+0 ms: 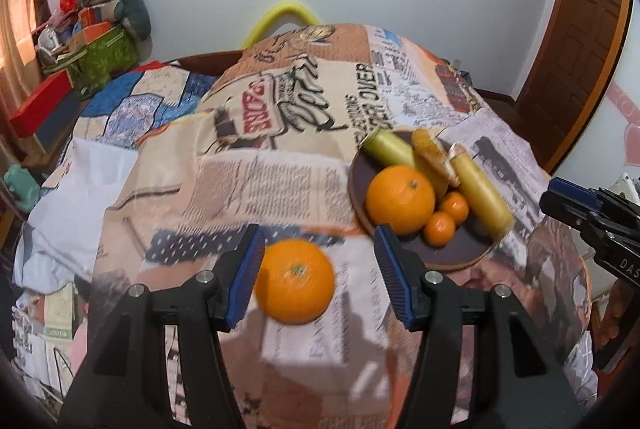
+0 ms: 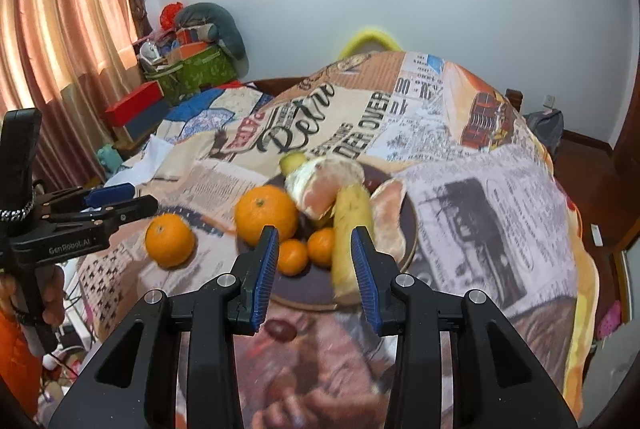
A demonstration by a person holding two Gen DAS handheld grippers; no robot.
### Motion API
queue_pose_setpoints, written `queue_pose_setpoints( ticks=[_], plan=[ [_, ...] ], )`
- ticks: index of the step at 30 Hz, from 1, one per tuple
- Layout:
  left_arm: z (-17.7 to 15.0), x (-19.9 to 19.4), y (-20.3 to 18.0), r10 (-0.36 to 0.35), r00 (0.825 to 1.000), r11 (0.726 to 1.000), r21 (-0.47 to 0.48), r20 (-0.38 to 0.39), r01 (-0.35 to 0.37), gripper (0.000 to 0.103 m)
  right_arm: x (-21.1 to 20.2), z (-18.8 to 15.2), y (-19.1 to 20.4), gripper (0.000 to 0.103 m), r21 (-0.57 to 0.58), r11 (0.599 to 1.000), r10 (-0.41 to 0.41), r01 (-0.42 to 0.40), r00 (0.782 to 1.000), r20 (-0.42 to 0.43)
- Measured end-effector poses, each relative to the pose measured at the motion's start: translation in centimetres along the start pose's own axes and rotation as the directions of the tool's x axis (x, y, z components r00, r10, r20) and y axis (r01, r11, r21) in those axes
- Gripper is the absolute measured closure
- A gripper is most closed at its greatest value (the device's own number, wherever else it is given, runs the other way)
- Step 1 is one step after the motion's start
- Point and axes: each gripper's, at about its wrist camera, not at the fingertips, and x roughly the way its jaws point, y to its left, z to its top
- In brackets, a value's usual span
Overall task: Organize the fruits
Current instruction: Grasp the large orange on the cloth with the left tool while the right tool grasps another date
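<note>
A loose orange point(image 1: 295, 281) lies on the newspaper-print cloth between the open fingers of my left gripper point(image 1: 319, 271); it also shows in the right wrist view point(image 2: 170, 240). A dark round plate point(image 1: 460, 253) to its right holds a big orange point(image 1: 401, 199), two small mandarins point(image 1: 440, 227), yellow-green stalk pieces point(image 1: 482, 189) and peeled pomelo point(image 2: 328, 185). My right gripper point(image 2: 315, 269) is open and empty, just above the plate's near edge point(image 2: 304, 299). The left gripper also appears in the right wrist view point(image 2: 116, 199).
A small dark red fruit point(image 2: 282, 329) lies on the cloth in front of the plate. The cloth-covered table point(image 1: 260, 181) drops off at its edges. Boxes and bags point(image 1: 92, 45) are piled at the back left by the curtain. A wooden door point(image 1: 580, 41) stands at the right.
</note>
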Motion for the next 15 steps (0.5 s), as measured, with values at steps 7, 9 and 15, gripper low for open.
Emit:
queue_pose_setpoints(
  ticks=[7,9,15],
  plan=[
    [-2.5,1.5,2.1,-0.002,0.998,0.999,-0.037,-0.063,0.000,0.037,1.6,-2.9,1.1,0.069,0.023,1.000,0.006,-0.004,0.997,-0.083],
    [-3.0,2.4,2.7,-0.004,0.995,0.999,-0.047,-0.096,-0.001,0.037,2.3,-3.8,1.4,0.069,0.023,1.000,-0.003,0.006,0.993,-0.114],
    [-4.0,3.5,3.3,-0.026,0.992,0.998,-0.061,-0.120,0.019,0.035,4.0,-5.7,2.1,0.069,0.049,0.999,0.018,-0.009,0.984,-0.179]
  ],
)
